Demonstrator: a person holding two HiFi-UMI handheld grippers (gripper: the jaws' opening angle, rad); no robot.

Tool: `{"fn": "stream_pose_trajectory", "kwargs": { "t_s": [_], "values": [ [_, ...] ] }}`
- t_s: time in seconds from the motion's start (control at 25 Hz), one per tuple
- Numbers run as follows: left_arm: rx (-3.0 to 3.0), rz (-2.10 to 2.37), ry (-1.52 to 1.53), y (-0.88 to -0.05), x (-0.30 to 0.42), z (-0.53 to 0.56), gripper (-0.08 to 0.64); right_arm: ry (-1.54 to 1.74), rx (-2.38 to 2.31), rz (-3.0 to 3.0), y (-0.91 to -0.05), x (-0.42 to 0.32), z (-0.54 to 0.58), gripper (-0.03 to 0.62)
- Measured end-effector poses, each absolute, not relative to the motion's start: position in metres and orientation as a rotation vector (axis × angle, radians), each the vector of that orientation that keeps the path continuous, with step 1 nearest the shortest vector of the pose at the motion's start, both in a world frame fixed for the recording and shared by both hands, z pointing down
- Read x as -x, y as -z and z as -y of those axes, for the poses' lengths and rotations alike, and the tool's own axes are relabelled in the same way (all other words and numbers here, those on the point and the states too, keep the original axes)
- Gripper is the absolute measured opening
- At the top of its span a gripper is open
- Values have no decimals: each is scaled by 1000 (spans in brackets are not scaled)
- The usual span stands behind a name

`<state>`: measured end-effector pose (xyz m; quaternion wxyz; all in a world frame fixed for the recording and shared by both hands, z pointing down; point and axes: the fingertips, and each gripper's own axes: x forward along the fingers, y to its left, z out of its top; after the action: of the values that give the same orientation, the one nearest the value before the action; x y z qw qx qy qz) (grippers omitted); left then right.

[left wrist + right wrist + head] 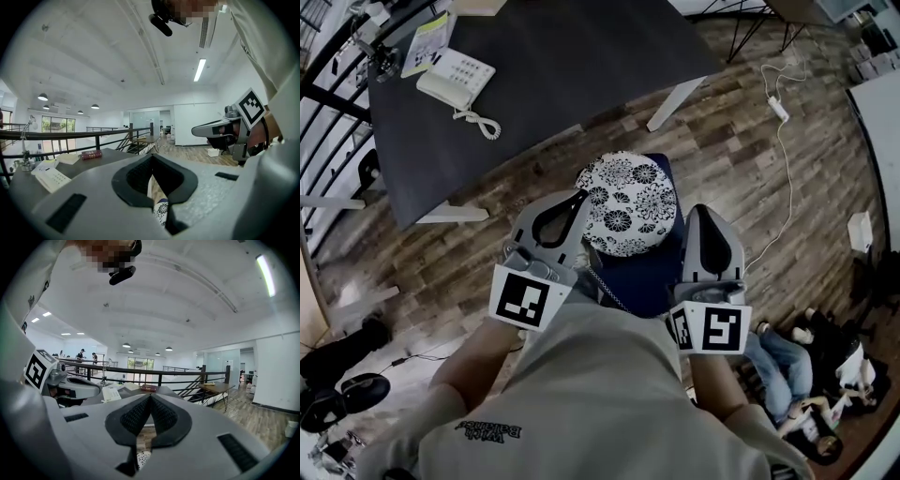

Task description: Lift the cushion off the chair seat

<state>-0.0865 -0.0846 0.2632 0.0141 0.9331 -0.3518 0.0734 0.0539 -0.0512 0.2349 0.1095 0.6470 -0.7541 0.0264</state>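
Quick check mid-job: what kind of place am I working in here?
Most likely an open-plan office, probably on an upper level: a dark desk with a desk phone on it, and a black railing behind the desk.

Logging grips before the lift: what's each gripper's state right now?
Left gripper: closed, holding nothing.
Right gripper: closed, holding nothing.

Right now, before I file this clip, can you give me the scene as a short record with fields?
cushion: round, black-and-white flower print, lying on the blue chair seat
left gripper: jaws shut, tip at the cushion's left edge, contact unclear
right gripper: jaws shut, empty, just right of the cushion
table: dark, beyond the chair, with a telephone on it
task status: cushion not yet lifted
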Motion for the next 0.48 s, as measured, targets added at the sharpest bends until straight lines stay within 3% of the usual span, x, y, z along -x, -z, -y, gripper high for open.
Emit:
{"fn": "stream_pose_trajectory", "kwargs": {
  "t_s": [0.48],
  "values": [
    [-2820, 1198, -308, -278, 85, 84, 5, -251, -1773, 2311, -281, -54, 64, 2]
  ]
}}
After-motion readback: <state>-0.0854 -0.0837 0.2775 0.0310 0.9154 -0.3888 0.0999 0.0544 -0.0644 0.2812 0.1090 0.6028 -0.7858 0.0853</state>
